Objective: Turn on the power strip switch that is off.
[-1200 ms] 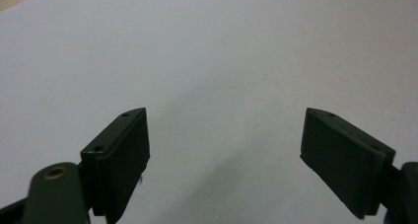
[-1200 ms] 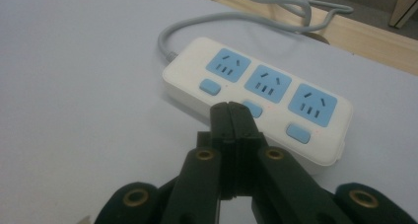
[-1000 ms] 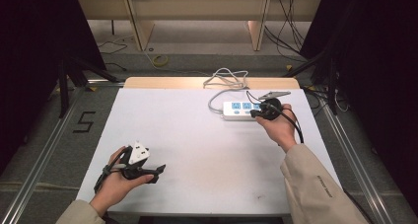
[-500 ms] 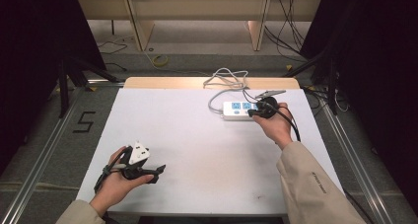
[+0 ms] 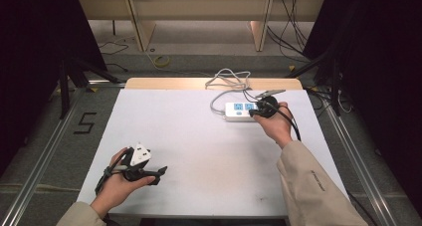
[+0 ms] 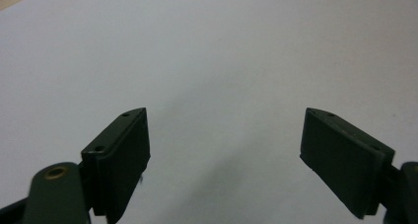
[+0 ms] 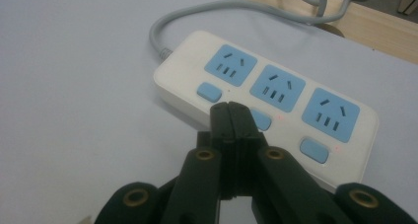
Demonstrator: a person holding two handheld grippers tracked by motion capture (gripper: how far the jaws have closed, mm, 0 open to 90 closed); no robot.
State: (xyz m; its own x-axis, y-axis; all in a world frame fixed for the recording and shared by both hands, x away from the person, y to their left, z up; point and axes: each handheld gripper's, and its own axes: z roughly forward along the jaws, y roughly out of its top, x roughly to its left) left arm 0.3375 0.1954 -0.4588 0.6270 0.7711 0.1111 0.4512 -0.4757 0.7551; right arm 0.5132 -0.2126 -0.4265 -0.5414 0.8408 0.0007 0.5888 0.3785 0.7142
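A white power strip [image 5: 240,110] [image 7: 276,100] with three blue sockets and blue switches lies at the back right of the white table [image 5: 199,151]. My right gripper [image 5: 254,113] [image 7: 231,110] is shut, with nothing between its jaws. Its tip sits at the strip's near edge, beside the middle blue switch [image 7: 261,120]. A grey cable [image 5: 226,79] [image 7: 236,7] runs from the strip's left end toward the back edge. My left gripper [image 5: 158,172] [image 6: 224,150] is held low at the front left, open, with bare table between its jaws.
The cable loops over the wooden strip [image 5: 164,82] at the table's back edge. A black cable [image 5: 292,124] trails from the right gripper past the person's right hand. Metal rails [image 5: 45,151] flank the table, and the floor bears a "5" mark [image 5: 84,122].
The right gripper has shifted slightly left along the power strip's near edge. The left gripper has not moved.
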